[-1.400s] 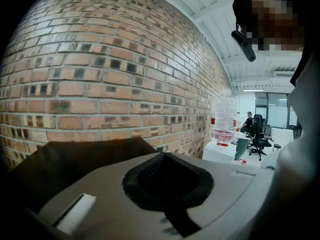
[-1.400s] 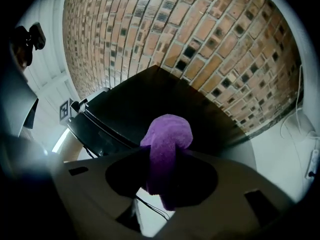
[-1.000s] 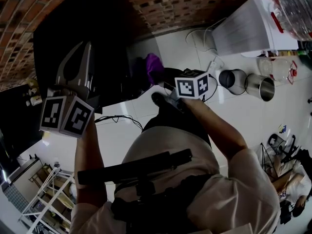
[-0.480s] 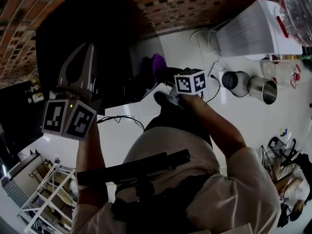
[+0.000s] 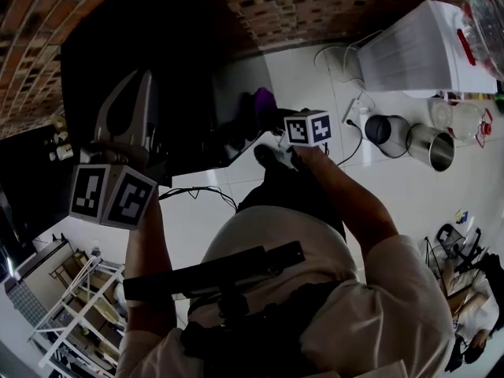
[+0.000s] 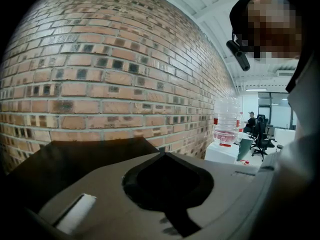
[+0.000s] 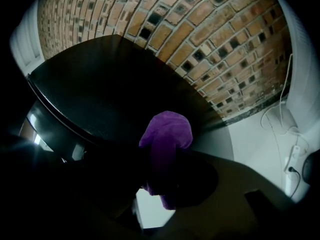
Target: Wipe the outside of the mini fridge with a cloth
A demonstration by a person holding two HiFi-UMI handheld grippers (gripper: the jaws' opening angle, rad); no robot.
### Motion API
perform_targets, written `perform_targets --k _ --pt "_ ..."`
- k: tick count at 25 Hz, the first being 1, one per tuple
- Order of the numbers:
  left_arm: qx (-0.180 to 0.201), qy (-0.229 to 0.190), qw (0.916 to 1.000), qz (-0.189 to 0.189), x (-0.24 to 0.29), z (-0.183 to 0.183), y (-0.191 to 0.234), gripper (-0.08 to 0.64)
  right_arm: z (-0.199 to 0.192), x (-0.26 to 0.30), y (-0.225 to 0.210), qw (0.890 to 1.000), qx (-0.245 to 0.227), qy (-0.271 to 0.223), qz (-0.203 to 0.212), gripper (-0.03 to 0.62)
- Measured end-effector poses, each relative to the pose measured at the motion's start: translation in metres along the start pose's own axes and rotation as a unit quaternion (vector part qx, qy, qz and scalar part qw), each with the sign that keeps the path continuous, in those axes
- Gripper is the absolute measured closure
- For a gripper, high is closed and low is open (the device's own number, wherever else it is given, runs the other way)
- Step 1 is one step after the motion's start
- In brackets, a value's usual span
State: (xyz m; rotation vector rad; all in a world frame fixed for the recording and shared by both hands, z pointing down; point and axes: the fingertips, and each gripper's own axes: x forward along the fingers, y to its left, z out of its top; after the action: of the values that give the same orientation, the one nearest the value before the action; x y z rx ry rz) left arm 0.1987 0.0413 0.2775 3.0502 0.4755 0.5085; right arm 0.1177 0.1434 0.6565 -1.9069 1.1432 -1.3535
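Note:
The black mini fridge (image 5: 150, 46) stands against the brick wall. Its top (image 7: 110, 79) and dark side fill the right gripper view. My right gripper (image 5: 272, 128) is shut on a purple cloth (image 7: 167, 134), and the bunched cloth (image 5: 262, 99) sticks out past the jaws at the fridge's side wall below the top edge. My left gripper (image 5: 142, 77) is held over the fridge's top (image 6: 60, 159). It is shut with nothing between its jaws, its tip (image 6: 162, 154) pointing towards the wall.
A white water dispenser (image 5: 417, 46) with a clear bottle (image 5: 484, 14) stands at the right. Two metal pots (image 5: 384, 128) (image 5: 431, 146) sit on the white floor beside it. A black cable (image 5: 197, 191) runs across the floor, and a white rack (image 5: 79, 321) is at lower left.
My right gripper has sunk lower along the fridge's side with the purple cloth in it. The left gripper has stayed where it was.

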Motion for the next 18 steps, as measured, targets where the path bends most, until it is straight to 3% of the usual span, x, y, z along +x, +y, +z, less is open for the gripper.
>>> perform_targets --k 18 --pt "-0.002 -0.002 1.0000 0.004 0.001 0.000 -0.002 0.552 -0.035 0.046 -0.086 0.994 0.007 0.082 -0.075 0.460"
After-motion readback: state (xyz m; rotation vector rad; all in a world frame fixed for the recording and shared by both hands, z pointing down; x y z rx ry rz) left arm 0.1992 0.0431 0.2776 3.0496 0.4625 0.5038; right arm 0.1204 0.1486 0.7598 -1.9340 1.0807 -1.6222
